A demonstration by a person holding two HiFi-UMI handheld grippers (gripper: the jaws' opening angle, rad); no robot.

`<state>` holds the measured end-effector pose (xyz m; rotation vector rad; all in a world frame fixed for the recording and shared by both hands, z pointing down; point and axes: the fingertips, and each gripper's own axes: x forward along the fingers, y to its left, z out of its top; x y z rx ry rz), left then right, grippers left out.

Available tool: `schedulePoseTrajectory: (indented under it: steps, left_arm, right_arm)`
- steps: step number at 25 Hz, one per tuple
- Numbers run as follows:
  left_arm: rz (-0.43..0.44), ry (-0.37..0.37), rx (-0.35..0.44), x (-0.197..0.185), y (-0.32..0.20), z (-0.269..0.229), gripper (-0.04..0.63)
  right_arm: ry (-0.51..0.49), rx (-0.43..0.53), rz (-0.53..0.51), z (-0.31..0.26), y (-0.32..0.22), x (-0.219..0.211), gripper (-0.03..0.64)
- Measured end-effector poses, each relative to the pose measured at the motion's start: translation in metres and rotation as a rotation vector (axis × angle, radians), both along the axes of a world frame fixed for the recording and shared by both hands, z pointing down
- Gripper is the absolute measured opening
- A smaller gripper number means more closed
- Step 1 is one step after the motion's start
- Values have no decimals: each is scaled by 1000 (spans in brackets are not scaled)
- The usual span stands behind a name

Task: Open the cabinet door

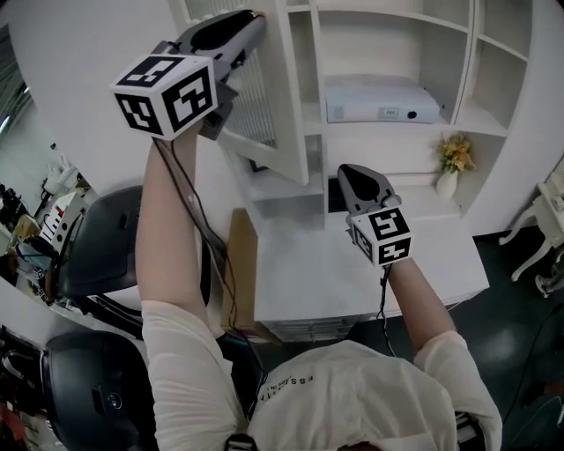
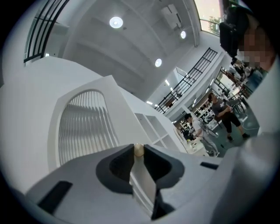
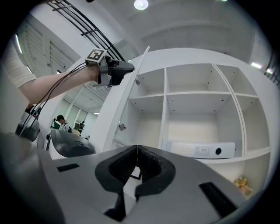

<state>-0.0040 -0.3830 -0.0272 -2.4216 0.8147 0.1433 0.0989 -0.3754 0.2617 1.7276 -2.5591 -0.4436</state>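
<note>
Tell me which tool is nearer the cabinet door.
Left. The left tool is clamped on the cabinet door at its free edge, by the knob. The right tool, shut and empty, hangs lower, in front of the shelves, clear of the door.

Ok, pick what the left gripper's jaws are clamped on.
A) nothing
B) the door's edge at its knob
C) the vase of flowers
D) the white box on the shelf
B: in the left gripper view, the left gripper has its jaws closed on the edge of the door, with the small knob at their tips.
</note>
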Motion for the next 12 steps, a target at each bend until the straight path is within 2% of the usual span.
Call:
schedulePoseTrajectory:
  steps: [6, 12]
  left_arm:
    - [74, 7, 6, -33, 23, -1, 72]
    - [131, 7, 6, -90, 47, -2, 74]
  right_arm:
    - [24, -11, -8, 9, 10, -39, 15]
    - [36, -25, -29, 14, 25, -93, 15]
